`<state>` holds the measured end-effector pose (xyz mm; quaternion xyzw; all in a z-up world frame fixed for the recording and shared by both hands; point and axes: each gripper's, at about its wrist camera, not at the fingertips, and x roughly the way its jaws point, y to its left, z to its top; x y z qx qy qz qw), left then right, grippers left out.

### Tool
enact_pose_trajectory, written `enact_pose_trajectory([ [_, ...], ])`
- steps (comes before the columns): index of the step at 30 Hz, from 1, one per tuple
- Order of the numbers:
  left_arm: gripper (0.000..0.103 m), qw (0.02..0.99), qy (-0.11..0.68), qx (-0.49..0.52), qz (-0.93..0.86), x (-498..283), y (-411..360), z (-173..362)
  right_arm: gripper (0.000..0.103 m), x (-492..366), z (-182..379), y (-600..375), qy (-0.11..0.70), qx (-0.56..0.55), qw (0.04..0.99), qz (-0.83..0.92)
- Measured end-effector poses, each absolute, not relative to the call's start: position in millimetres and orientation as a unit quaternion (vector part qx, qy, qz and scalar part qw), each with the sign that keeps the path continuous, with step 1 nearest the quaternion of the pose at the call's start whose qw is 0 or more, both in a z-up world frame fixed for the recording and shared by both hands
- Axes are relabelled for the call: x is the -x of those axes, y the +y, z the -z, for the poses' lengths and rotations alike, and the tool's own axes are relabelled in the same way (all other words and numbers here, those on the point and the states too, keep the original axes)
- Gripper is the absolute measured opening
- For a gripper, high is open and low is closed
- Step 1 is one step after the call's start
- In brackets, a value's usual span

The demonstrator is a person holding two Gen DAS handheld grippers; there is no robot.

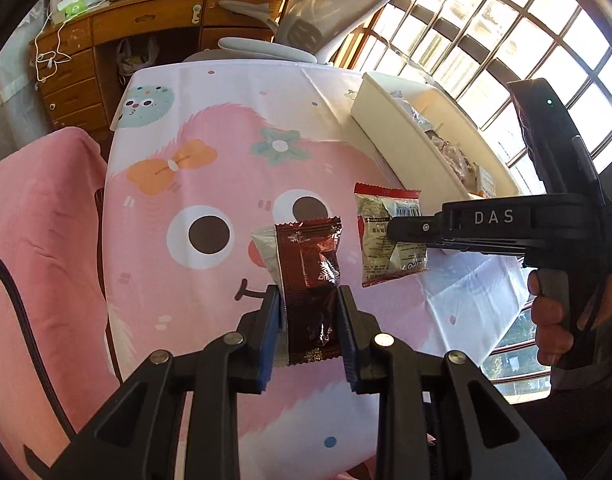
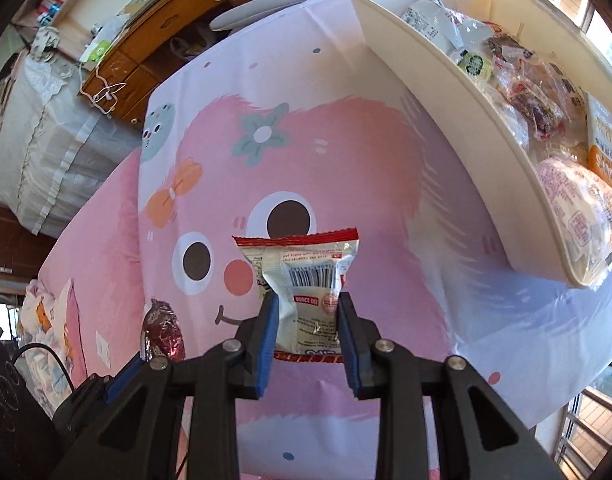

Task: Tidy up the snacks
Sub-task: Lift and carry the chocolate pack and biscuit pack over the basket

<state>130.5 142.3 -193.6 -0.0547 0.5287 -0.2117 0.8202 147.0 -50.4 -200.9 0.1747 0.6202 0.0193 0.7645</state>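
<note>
Camera setup: two fisheye wrist views, each looking steeply down along its own gripper's fingers onto a table under a pink cartoon tablecloth (image 1: 210, 128).

Left wrist view: above the table's near edge, facing the far edge, wooden desk (image 1: 118, 28) and office chair (image 1: 325, 8); white bin (image 1: 393, 128) at the right edge, right gripper (image 1: 397, 230) entering from the right. Right wrist view: closer to the bin (image 2: 445, 92), same facing. Shared: tablecloth (image 2: 345, 152), bin, desk (image 2: 154, 44), both held snack packets.
</note>
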Motion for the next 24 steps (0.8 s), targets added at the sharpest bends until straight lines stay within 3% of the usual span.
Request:
enact_pose_trajectory([
  [11, 0.025, 0.849, 0.483, 0.089, 0.193, -105.4, 60.1, 142.4, 0.029, -119.6, 131.4, -123.7, 0.561, -0.090, 0.817, -0.099],
  [24, 0.025, 0.879, 0.423, 0.075, 0.206, -115.9, -65.3, 108.5, 0.029, -128.7, 103.6, -236.2, 0.524, -0.064, 0.842, -0.111],
])
